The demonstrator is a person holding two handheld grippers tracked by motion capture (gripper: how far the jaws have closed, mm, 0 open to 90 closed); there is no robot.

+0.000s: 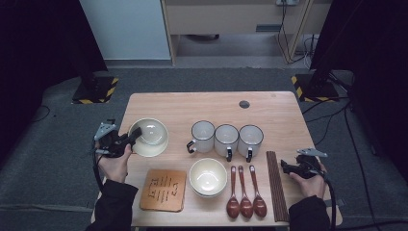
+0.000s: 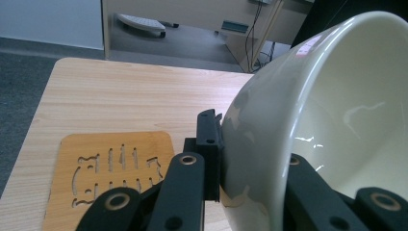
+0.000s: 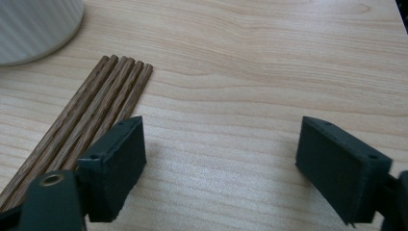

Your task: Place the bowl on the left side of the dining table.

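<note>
My left gripper is shut on the rim of a cream bowl at the table's left, and the bowl is tilted. In the left gripper view the bowl's wall sits pinched between the two black jaws, one inside and one outside. My right gripper hovers low at the table's right edge, just right of a row of dark wooden chopsticks. In the right gripper view its jaws stand wide apart over bare wood, with the chopsticks by the left jaw and nothing between them.
Three white mugs stand in a row mid-table. A second cream bowl, three brown spoons and a carved wooden trivet lie along the front. A dark round hole marks the back of the tabletop.
</note>
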